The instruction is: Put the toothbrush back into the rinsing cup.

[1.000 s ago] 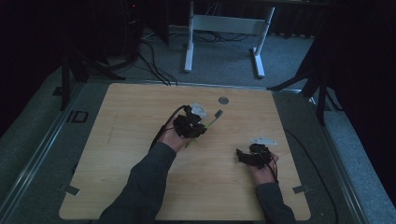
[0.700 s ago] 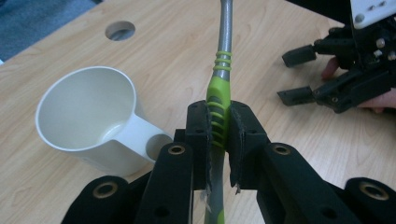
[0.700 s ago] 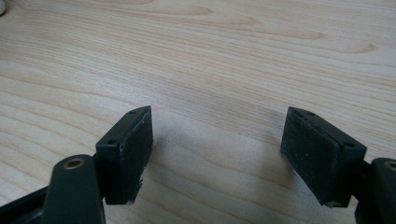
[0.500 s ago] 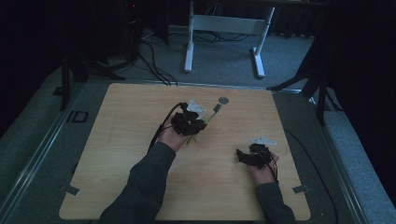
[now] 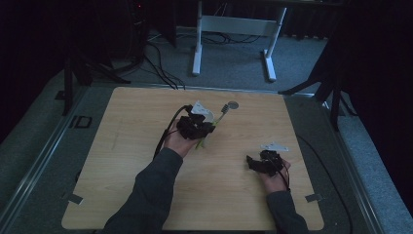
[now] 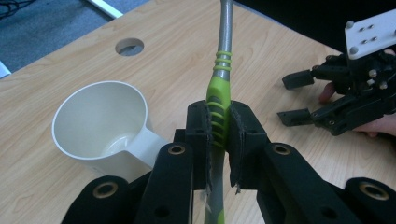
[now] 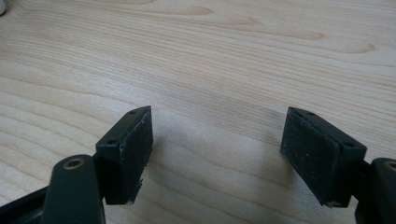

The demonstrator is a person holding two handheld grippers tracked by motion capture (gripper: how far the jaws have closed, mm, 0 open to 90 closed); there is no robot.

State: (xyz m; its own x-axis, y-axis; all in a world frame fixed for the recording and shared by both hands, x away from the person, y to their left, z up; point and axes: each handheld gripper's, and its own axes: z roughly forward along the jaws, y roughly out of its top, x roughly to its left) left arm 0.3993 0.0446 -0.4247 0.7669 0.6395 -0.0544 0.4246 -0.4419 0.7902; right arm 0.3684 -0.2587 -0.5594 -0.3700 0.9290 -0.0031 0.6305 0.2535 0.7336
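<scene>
While R gripper [image 5: 253,163] idles near-right w/ jaws wide, empty, L gripper [image 6: 219,126] farther in clamps spoon [image 6: 219,100] handle mid-desk [image 5: 122,146], just right of cup [image 6: 100,123]. Risk: narrow grip, spoon could pivot, knock cup.

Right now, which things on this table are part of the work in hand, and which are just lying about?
In the work:
- left gripper, shut on the green-handled utensil
- white measuring cup, just beside that utensil

Lying about or idle:
- right gripper, open over bare table, holding nothing
- round hole in the tabletop
- white stand on the floor beyond
</scene>
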